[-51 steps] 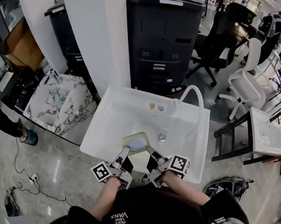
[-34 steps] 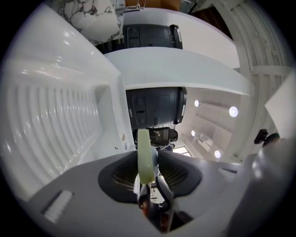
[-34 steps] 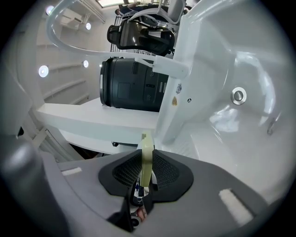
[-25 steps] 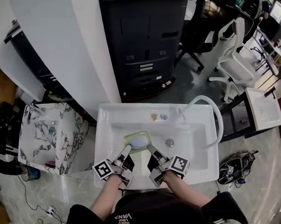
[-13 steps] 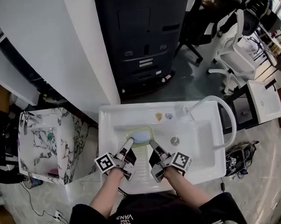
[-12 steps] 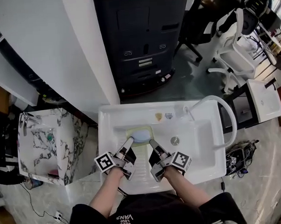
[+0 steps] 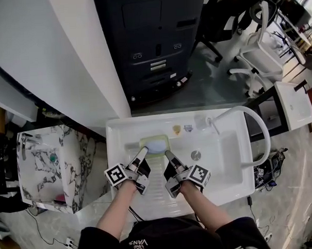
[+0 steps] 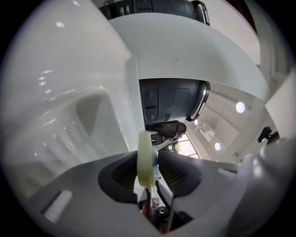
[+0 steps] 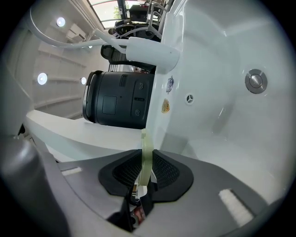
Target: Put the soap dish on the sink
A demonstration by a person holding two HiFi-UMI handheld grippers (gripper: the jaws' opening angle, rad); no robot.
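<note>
A pale green soap dish [image 7: 155, 146] with a light blue soap in it hangs over the white sink [image 7: 227, 167], near the basin's back wall. My left gripper [image 7: 144, 151] is shut on the dish's left rim, which shows edge-on between its pads [image 8: 146, 157]. My right gripper [image 7: 167, 154] is shut on the dish's right rim [image 9: 146, 157], also edge-on between its pads. Both grippers reach in from the sink's front edge, side by side.
A curved white faucet [image 7: 249, 123] arches over the sink's right side, with the drain [image 7: 196, 155] below it. A marbled basin [image 7: 54, 162] stands to the left. A dark cabinet [image 7: 152, 39] is behind the sink. Office chairs [image 7: 253, 55] stand at the far right.
Both grippers have carried the soap dish forward, away from the sink's front edge and toward its back wall, and lower into the basin. The head view has shifted.
</note>
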